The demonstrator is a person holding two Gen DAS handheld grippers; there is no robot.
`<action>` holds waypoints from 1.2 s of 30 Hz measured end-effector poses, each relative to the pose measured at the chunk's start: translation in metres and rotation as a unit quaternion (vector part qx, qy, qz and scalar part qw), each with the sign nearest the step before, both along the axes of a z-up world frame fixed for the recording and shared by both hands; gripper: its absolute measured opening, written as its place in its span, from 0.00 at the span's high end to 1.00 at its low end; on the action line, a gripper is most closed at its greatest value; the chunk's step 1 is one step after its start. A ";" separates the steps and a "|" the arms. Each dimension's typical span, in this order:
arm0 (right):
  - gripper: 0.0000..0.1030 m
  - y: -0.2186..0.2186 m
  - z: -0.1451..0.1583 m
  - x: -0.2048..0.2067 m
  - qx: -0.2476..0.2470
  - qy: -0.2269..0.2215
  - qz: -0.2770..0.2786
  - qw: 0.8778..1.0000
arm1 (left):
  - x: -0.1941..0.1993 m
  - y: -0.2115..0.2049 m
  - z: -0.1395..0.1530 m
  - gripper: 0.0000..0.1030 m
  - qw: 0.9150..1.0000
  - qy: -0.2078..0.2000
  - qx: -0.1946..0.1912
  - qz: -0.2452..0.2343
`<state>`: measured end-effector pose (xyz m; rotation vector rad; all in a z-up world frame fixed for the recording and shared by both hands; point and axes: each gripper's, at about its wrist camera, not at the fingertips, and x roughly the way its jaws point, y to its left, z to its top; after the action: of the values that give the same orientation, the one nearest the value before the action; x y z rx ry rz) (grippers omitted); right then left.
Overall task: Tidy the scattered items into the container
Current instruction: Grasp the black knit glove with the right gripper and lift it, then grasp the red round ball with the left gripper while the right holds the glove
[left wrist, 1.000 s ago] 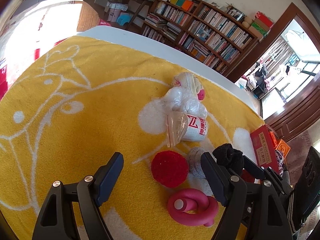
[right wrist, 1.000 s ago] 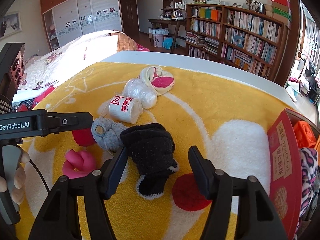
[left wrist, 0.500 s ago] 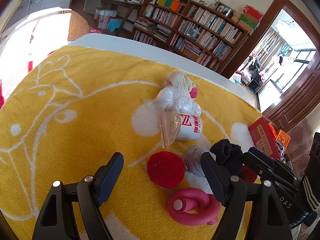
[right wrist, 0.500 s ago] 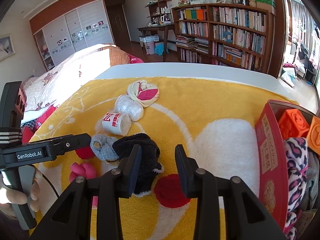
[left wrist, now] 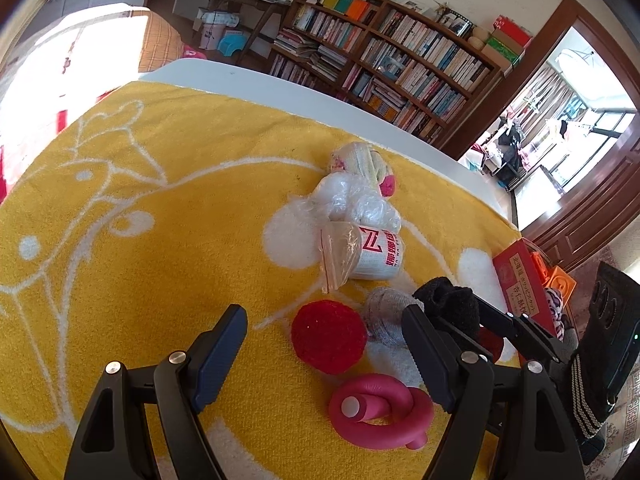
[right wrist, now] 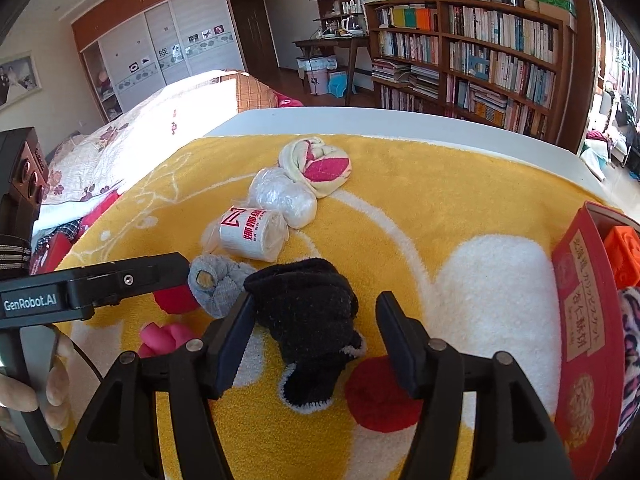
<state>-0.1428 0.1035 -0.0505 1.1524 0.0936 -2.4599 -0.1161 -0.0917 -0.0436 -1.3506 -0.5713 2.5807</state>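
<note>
A black sock (right wrist: 308,316) lies bunched on the yellow towel (right wrist: 420,208) between the fingers of my right gripper (right wrist: 314,320). Its jaws are opening and the pads do not press the sock. A grey sock ball (right wrist: 218,284) touches the black sock's left side. My left gripper (left wrist: 324,318) hangs open over a red round patch (left wrist: 328,336), with a pink foam ring (left wrist: 380,412) near its right finger. The red box (right wrist: 580,320) at the right edge holds orange cubes (right wrist: 624,248) and a leopard-print cloth.
Farther back on the towel lie a white roll with red lettering (right wrist: 252,234), a clear-wrapped white bundle (right wrist: 284,196) and a cream and pink sock roll (right wrist: 316,164). The white table edge (right wrist: 400,120) runs behind them. A bookshelf and a bed stand beyond.
The right gripper's jaws narrowed beside the black sock half a second ago and now stand wide around it. The left gripper has stayed still and open.
</note>
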 end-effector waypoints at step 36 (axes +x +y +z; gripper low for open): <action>0.51 0.043 0.039 0.020 -0.065 0.043 -0.054 0.995 | 0.005 0.024 -0.006 0.61 0.996 0.025 -0.082 -0.030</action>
<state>-0.1232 0.1463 -0.0113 1.0203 -0.1047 -2.5687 -0.1114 -0.0681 -0.0491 -1.3235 -0.3132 2.6537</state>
